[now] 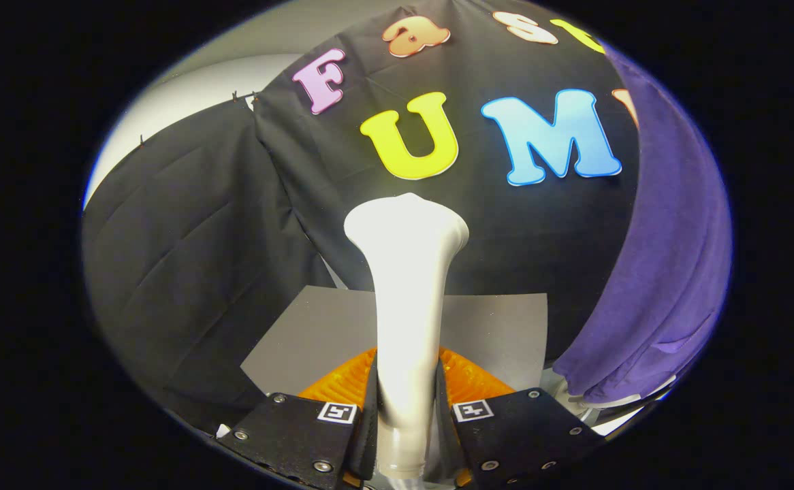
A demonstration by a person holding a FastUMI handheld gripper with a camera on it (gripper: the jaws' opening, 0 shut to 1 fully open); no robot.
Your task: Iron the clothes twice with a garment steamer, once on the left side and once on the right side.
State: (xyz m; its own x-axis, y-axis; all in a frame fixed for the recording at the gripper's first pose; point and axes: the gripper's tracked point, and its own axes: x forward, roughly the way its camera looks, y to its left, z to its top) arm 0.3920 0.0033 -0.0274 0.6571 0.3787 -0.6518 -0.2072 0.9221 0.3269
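Observation:
A white garment steamer (405, 299) stands upright between my fingers, its handle clamped by both and its flared head rising beyond them. My gripper (405, 401) is shut on that handle. A purple garment (669, 258) hangs off to the right of the steamer head, well apart from it, with its lower hem level with my right finger. The steamer's face points away from me, so I cannot see its plate.
Black cloth of the booth wall (186, 272) hangs behind and to the left. A grey flat surface (499, 327) lies below, just beyond the fingers. A pale wall (186, 88) shows above the cloth at the upper left.

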